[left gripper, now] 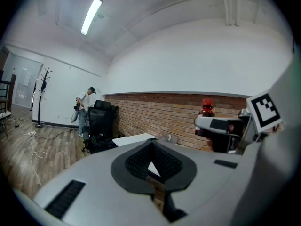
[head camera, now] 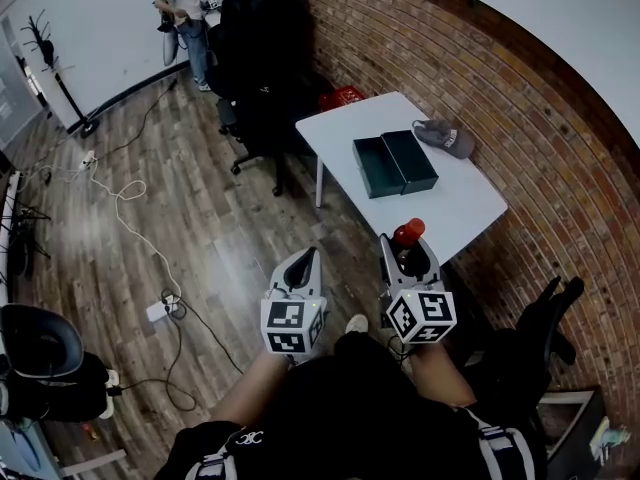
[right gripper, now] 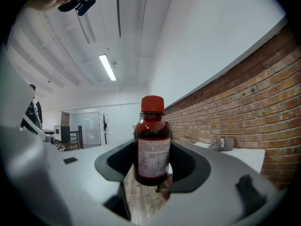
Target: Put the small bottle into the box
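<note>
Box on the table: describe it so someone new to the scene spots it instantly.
Against the brick wall stands a white table. On it lies the box, dark green, open, its two halves side by side. A soft grey cap lies beside it; the box alone is dark and square-edged.

Room notes: a brick wall is running along the right side, and a wood-plank floor is spreading out leftward. A white table is standing near the bricks, with black office chairs crowding beyond it. Cables are trailing across the planks. A ceiling strip light is glowing.
</note>
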The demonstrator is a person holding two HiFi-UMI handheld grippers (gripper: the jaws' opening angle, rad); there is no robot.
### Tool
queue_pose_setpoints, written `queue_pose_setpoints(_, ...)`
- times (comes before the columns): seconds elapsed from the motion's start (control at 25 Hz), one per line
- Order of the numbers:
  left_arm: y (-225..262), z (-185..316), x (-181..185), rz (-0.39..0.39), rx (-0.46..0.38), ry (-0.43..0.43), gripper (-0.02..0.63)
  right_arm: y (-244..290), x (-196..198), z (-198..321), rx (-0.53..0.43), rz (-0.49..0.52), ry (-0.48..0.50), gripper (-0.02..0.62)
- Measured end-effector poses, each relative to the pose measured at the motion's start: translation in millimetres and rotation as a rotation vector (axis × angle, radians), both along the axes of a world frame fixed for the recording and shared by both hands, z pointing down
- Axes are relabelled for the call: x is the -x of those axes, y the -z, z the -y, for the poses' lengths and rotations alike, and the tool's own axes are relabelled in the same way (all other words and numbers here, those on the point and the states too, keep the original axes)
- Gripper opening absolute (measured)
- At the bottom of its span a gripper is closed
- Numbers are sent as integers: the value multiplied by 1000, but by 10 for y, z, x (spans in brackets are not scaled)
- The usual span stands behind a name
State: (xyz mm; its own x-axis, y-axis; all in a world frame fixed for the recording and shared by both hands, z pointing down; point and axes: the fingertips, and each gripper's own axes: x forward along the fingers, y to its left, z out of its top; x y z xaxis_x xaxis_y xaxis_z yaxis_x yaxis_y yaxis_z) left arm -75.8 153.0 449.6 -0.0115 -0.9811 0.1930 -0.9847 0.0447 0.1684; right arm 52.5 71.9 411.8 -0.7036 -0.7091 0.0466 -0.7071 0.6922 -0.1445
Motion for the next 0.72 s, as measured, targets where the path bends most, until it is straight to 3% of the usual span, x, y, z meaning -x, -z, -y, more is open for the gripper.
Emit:
queue_pose_setpoints(0.32,-133,359,278,10,30,2,6,-154,204,458,28,17,-20,216)
queue_pose_setpoints(0.72,-75,1329,665,52,46,9,6,-198,550,1444,2,4,-19,216)
